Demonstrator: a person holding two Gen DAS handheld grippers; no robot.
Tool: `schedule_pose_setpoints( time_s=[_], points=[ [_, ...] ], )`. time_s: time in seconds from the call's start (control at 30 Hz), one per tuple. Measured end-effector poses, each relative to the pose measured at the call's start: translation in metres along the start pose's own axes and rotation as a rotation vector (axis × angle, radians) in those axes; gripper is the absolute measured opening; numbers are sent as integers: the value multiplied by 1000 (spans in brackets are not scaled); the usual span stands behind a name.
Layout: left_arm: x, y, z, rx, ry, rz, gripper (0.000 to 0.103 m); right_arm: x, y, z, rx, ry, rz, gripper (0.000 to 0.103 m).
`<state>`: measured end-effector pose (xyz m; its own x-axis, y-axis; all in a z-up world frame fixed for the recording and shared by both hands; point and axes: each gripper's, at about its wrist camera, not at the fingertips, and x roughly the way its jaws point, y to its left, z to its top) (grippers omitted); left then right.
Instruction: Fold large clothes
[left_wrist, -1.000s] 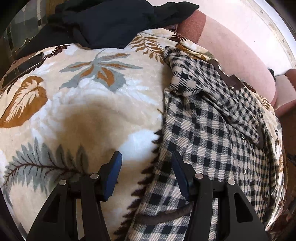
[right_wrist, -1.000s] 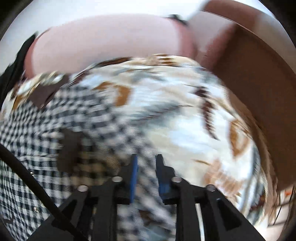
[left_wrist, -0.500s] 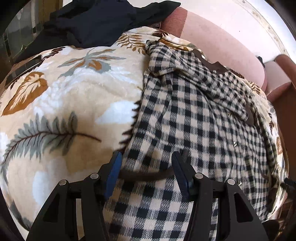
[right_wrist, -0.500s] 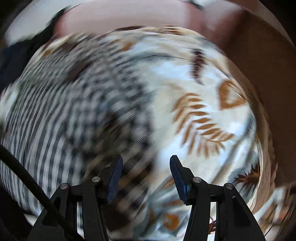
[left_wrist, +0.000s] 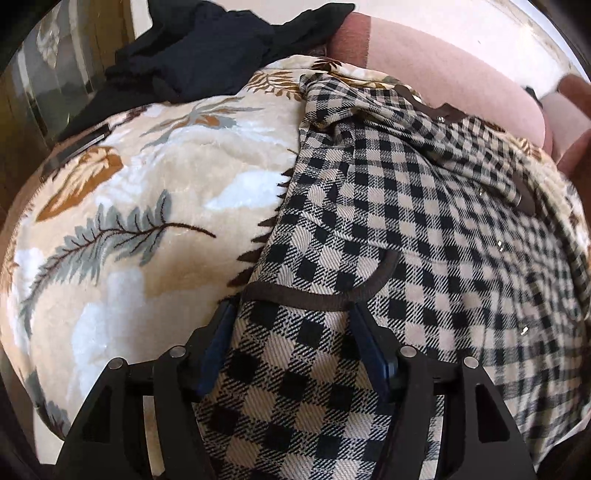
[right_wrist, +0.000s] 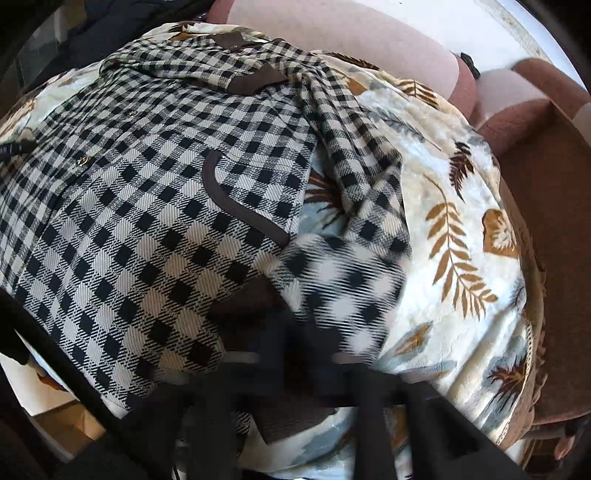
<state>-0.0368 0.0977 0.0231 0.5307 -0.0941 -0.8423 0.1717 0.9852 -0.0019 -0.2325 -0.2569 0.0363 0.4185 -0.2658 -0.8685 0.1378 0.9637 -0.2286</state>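
- Left tongs (left_wrist: 291, 325): jaws stand apart and have just been opening further. The lower edge of the checked jacket (left_wrist: 388, 229) lies between the blue pads (left_wrist: 218, 339); from this view it cannot be told whether the pads press on the cloth.
- A dark brown pocket trim (left_wrist: 314, 299) curves across the jacket just above the tips of the left tongs.
- Right tongs (right_wrist: 295, 354): heavily blurred in the right wrist view. The jaws have just been closing and now stand closed. Checked cloth and a dark brown patch lie at the tips, but whether the cloth is gripped cannot be told.
- Checked jacket: black and cream check with brown trim, spread front up on the leaf-print blanket (left_wrist: 140, 206). The brown collar (right_wrist: 255, 79) points toward the pink backrest (left_wrist: 436, 70).
- One sleeve (right_wrist: 354, 147) lies along the jacket's side, on the blanket, in the right wrist view.
- Small metal buttons (right_wrist: 83, 160) run down the jacket front.
- Leaf-print blanket: cream plush with brown, ochre and grey-green leaves. It covers the seat under the jacket.
- A dark garment (left_wrist: 221, 48) lies heaped at the far edge of the blanket, apart from the jacket.
- A blurred hand (left_wrist: 576, 122) shows at the right edge of the left wrist view.
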Motion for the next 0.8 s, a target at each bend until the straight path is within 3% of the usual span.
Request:
schedule_pose_setpoints(
  time_s=[0.17, 0.3, 0.53, 0.63, 0.7, 0.8],
  points=[
    [0, 0, -1, 4, -4, 2, 65, -20, -68, 7, 221, -87, -72, 5],
    [1, 1, 0, -7, 0, -9, 65, -34, -151, -1, 442, -119, -217, 5],
    [1, -1, 1, -1, -6, 5, 67, -13, -240, -19, 684, -78, -373, 6],
    [1, -1, 1, -2, -7, 6, 68, -2, -262, -19, 769, -29, -503, 6],
    [1, -2, 0, -1, -7, 5, 68, -2, -281, -29, 880, -21, -476, 11],
    [1, -1, 1, -1, -4, -3, 68, -13, -296, -49, 1029, -81, -321, 22]
  ],
)
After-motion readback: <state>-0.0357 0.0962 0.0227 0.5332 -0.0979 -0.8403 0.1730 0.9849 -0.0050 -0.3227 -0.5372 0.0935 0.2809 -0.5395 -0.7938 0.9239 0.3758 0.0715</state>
